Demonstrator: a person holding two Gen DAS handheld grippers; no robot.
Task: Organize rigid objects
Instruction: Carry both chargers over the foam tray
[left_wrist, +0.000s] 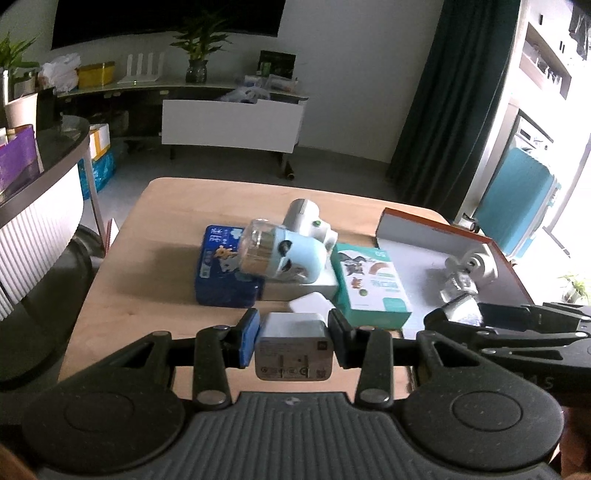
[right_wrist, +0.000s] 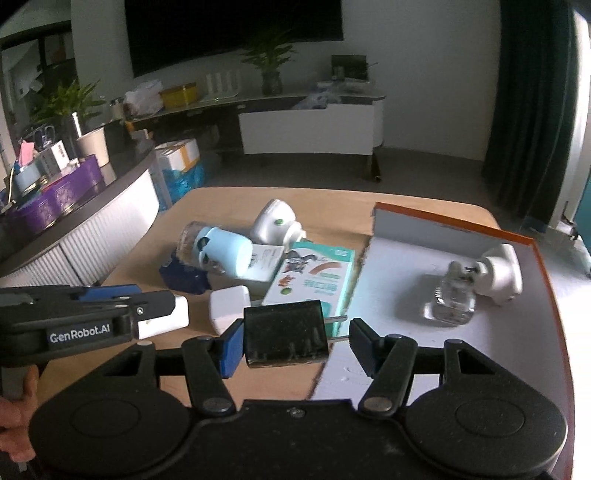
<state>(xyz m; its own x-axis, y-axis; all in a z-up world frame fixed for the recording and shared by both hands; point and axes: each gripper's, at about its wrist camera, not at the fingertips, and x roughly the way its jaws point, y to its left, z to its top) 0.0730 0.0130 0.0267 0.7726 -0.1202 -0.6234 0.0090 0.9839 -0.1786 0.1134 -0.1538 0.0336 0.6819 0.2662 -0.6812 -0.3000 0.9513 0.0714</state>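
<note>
Clamping a white charger (left_wrist: 293, 345), the left gripper (left_wrist: 293, 341) has both pads pressed against the adapter's sides, its label and folded prongs facing the camera. From the right wrist view the same gripper (right_wrist: 177, 314) enters from the left, the white block sticking out past its fingers, and a bare hand (right_wrist: 14, 432) shows at the lower left edge.

Right gripper (right_wrist: 295, 339): a black charger (right_wrist: 286, 334) sits between the jaws, prongs pointing toward the right finger. The blue pad lies against its left side; the prong tips end at or just short of the right finger, so contact there cannot be told. No earlier frame to compare.

On the wooden table (left_wrist: 147, 229), a cluster lies centre:
- dark blue box (left_wrist: 225, 273), with a pale blue plug-in device (left_wrist: 284, 256) resting tilted partly over it
- white plug-in device (left_wrist: 308, 221) behind
- teal-and-white box (left_wrist: 371, 288) to the right
- a second white charger (right_wrist: 229, 306) loose in front

An orange-rimmed box lid (right_wrist: 461, 229) at the right holds a white device with a clear bottle (right_wrist: 476, 286), lying on its side.
</note>
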